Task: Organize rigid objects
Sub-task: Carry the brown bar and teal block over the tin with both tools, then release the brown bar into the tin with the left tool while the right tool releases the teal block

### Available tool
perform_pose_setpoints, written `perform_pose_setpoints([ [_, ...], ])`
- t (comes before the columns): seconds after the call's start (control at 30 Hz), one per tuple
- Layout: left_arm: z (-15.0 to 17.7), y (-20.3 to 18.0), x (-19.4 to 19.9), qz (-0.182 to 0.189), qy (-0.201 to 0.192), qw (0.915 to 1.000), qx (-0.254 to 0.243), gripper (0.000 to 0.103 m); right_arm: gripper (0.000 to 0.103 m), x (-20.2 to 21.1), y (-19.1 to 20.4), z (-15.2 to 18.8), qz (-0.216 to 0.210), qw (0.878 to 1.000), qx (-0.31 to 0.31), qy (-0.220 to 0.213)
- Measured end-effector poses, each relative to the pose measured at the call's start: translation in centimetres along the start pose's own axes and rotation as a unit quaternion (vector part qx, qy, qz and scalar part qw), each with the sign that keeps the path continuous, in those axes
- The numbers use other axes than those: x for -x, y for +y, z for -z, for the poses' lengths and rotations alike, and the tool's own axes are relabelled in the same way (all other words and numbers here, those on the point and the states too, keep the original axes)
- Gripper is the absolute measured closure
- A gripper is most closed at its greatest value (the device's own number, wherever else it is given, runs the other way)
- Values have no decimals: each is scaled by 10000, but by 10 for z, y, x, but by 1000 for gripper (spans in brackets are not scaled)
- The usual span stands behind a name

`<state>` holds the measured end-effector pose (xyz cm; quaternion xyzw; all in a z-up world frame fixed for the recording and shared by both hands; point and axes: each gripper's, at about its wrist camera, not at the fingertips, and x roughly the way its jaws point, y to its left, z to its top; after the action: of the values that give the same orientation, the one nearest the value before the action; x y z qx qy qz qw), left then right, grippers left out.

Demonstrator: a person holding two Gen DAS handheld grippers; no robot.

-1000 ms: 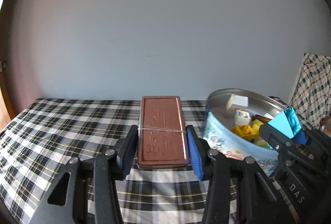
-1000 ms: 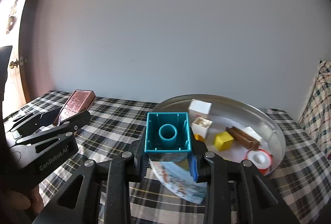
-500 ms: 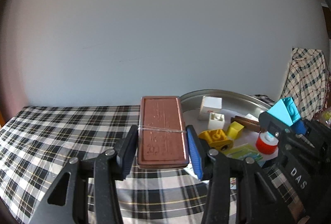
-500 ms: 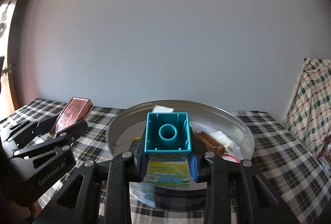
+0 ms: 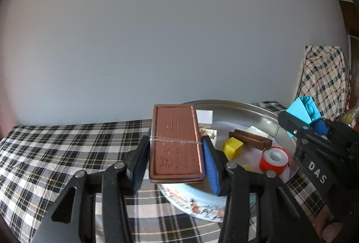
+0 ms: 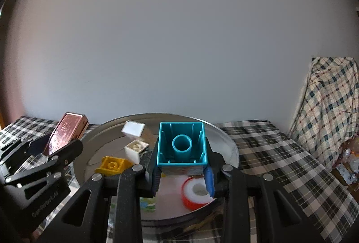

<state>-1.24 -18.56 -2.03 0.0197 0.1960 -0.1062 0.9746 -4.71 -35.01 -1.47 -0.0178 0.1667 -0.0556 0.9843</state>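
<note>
Our right gripper (image 6: 182,172) clamps the teal block (image 6: 182,146), hollow side facing us, above the round tin (image 6: 226,142)

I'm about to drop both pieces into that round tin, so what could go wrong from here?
The brown case sticks far out beyond the left tongs, so it may tip out or knock the yellow cube. The teal brick hangs over the red tape roll and could bounce off it. Both tongs are close together over the tin and might collide.

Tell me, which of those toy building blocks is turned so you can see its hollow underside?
The teal block, clamped in the right tongs above the round tin. The yellow block and the white block lie in the tin, studs up.
</note>
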Motion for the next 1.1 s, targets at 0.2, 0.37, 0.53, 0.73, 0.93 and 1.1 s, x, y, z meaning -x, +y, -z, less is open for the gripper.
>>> perform_pose_setpoints([
  [0.2, -4, -16, -12, 104, 32, 9999, -46, 58, 69, -16, -11, -4, 277, 9996, 26, 13],
  [0.37, -9, -25, -24, 164, 100, 9998, 3, 58, 69, -32, -21, -10, 386, 9992, -54, 45],
  [0.53, -13, -32, -38, 204, 233, 9995, 83, 58, 69, -46, -29, -15, 433, 9989, -124, 94],
  [0.73, -22, -34, -54, 235, 478, 9982, 271, 58, 69, -60, -34, -23, 433, 9989, -147, 108],
  [0.93, -34, -41, -69, 172, 811, 9963, 222, 58, 69, -76, -38, -33, 366, 9988, -179, 276],
  [1.1, -43, -45, -77, 220, 1090, 9936, 197, 58, 69, -84, -37, -37, 314, 9984, -130, 459],
])
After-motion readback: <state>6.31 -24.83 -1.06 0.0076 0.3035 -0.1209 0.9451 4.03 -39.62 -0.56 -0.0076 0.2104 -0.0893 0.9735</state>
